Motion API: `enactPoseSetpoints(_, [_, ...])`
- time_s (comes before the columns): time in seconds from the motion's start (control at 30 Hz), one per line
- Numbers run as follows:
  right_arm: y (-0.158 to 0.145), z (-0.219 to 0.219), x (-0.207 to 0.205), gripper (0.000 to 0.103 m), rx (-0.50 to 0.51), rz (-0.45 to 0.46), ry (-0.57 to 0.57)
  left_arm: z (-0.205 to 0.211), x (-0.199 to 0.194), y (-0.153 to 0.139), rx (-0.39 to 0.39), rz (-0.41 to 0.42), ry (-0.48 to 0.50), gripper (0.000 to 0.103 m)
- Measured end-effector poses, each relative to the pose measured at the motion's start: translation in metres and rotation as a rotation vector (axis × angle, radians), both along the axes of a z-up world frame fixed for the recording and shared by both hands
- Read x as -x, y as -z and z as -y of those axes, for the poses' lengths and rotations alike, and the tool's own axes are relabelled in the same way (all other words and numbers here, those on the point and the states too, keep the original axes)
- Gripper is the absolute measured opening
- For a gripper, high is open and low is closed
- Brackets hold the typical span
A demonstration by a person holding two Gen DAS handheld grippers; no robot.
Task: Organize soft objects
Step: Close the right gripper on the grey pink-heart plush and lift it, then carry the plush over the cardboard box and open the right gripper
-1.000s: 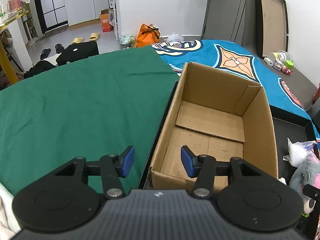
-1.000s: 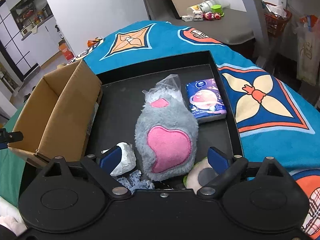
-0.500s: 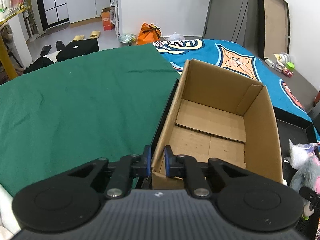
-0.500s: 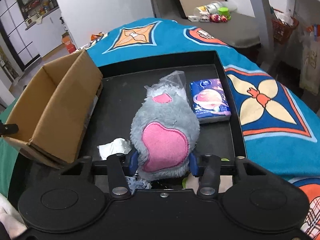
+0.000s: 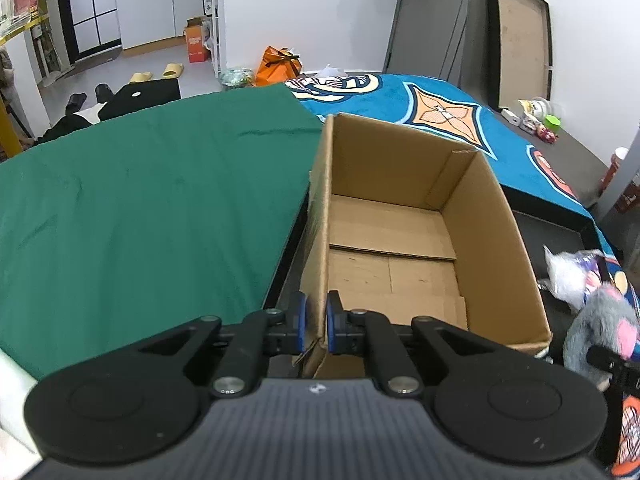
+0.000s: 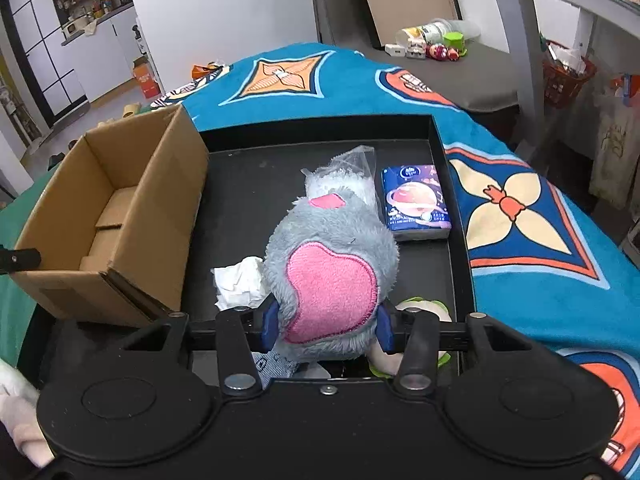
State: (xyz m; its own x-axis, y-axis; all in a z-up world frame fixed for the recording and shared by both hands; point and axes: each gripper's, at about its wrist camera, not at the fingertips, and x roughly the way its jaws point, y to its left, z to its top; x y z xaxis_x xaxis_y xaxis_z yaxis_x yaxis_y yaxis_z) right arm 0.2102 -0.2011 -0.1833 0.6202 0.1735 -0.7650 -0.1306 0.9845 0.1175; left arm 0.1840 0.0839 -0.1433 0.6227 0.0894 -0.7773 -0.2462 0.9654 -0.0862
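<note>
The left gripper [image 5: 314,326] is pitched steeply downward and is clamped on the near left corner wall of the box [image 5: 404,216], one pad outside and one inside. The right gripper [image 6: 326,322], likewise angled down, has just closed its jaws on the lower part of the plush [image 6: 332,276], a grey toy with a pink patch, which is pressed between the pads. The plush is seen over the tray [image 6: 248,196], right of the box. In the tray a tissue pack [image 6: 416,202], a clear bag [image 6: 348,172] and a crumpled paper [image 6: 238,282] are also seen. The tray is set on a blue patterned blanket [image 6: 532,208]; a green cloth [image 5: 144,204] is spread to the box's left. White walls, a kitchen doorway and leaning boards are visible beyond.
</note>
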Motion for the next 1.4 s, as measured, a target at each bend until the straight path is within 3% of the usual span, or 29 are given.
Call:
enactPoseSetpoints(0.5, [-0.033, -0.009, 0.029, 0.045, 0.002, 0.05, -0.035, -0.007, 0.043, -0.008, 0.026, -0.016, 0.026, 0.01])
enactPoseSetpoints(1.4, [-0.067, -0.066, 0.046, 0.045, -0.007, 0.109, -0.08, -0.019, 0.039, -0.001, 0.01, -0.055, -0.026, 0.01])
